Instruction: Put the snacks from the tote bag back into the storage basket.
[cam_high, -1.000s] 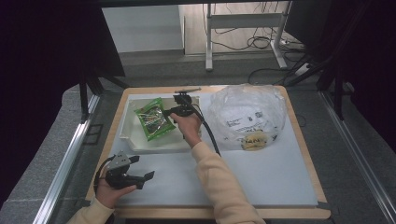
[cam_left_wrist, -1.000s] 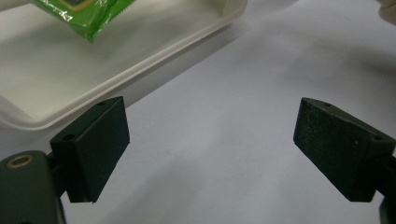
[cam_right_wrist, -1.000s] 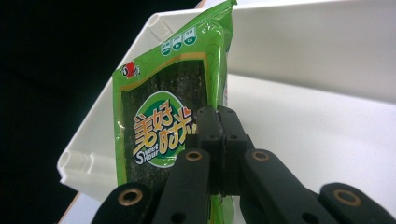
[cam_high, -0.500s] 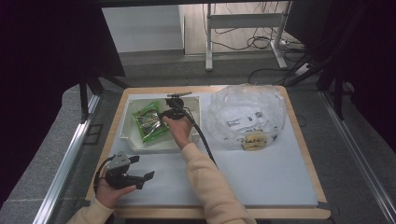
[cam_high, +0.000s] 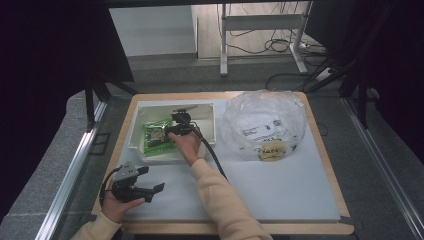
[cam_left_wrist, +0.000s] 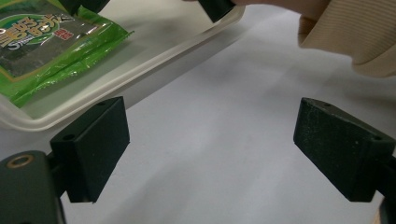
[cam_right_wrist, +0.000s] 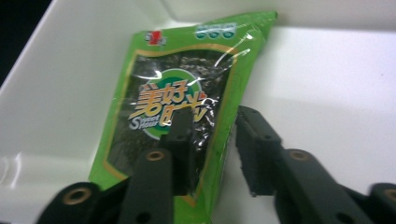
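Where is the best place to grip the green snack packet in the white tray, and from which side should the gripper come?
Probably by its long edge nearest the tray's open middle, coming from above. The green snack packet lies flat in the white tray, so only a thin edge gives hold. The right gripper, jaws just opened, already straddles that edge.

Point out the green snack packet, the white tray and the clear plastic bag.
green snack packet (cam_right_wrist: 163, 107), right gripper view, printed front.
white tray (cam_high: 212, 131), high view, right wall.
clear plastic bag (cam_high: 260, 120), high view, crinkled top.
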